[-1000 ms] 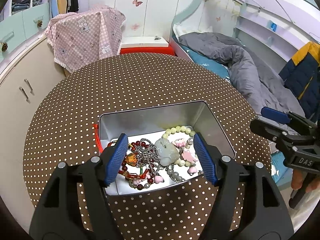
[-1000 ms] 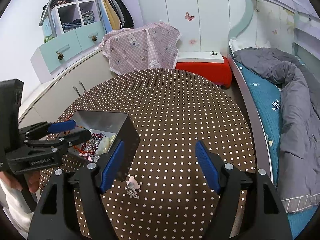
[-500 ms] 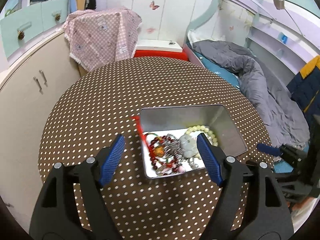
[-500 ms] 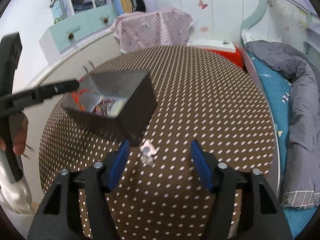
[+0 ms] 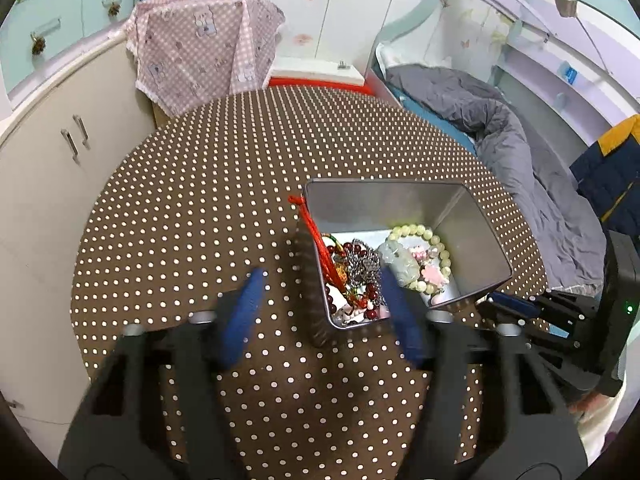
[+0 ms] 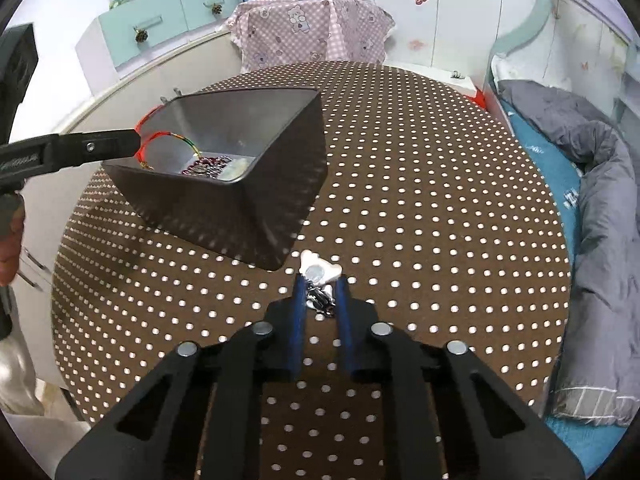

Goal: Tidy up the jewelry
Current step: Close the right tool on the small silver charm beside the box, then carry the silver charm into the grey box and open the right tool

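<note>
1. A round table (image 6: 420,184) covered in brown dotted cloth is seen, with a bed (image 6: 576,184) and cabinets (image 5: 44,168) beside it.
2. A tin (image 5: 404,208) of jewelry (image 5: 376,264) sits toward the table's near edge.
3. The left gripper (image 5: 320,304) has just been narrowing, blurred, straddling the tin's wall; contact cannot be told.
4. The right gripper (image 6: 320,292) has been closed around a charm (image 6: 318,272) on the cloth beside the tin.

Metal tin (image 5: 460,216) holds tangled beaded jewelry (image 5: 384,264); pale bear charm (image 6: 320,271) lies beside it.
</note>
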The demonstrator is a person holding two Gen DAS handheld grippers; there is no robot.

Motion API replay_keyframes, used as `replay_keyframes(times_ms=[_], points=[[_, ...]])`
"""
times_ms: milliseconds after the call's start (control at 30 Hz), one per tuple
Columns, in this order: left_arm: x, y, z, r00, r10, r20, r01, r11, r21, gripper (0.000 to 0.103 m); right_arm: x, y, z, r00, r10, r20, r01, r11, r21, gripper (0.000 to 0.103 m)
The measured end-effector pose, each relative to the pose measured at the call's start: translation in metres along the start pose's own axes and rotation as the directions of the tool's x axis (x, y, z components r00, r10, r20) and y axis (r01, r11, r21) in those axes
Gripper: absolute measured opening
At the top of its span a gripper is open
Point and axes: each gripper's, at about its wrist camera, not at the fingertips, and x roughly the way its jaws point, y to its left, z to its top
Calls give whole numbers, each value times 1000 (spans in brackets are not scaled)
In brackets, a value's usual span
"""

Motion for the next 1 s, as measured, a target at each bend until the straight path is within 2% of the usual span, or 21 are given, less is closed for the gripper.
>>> replay_keyframes(times_ms=[133, 300, 700, 900, 1000], points=[[8, 3, 2, 1000, -9, -19, 9, 1000, -11, 27, 0, -1, 0, 1000, -1, 0, 1, 1000, -5, 13], [11, 3, 3, 999, -22, -30, 22, 1000, -6, 17, -6, -8, 1, 1000, -9, 16, 9, 1000, 12, 13], [11, -1, 2, 1000, -12, -27, 12, 1000, -3, 17, -43, -24, 25, 989, -57, 134, 56, 998, 11, 13], [11, -2, 2, 1000, -13, -26, 13, 1000, -5, 17, -57, -10, 51, 978, -28, 207, 35, 999, -30, 13], [11, -1, 2, 1000, -13, -26, 13, 1000, -5, 17, -60, 1, 65, 972, 11, 236, 4, 998, -64, 13]])
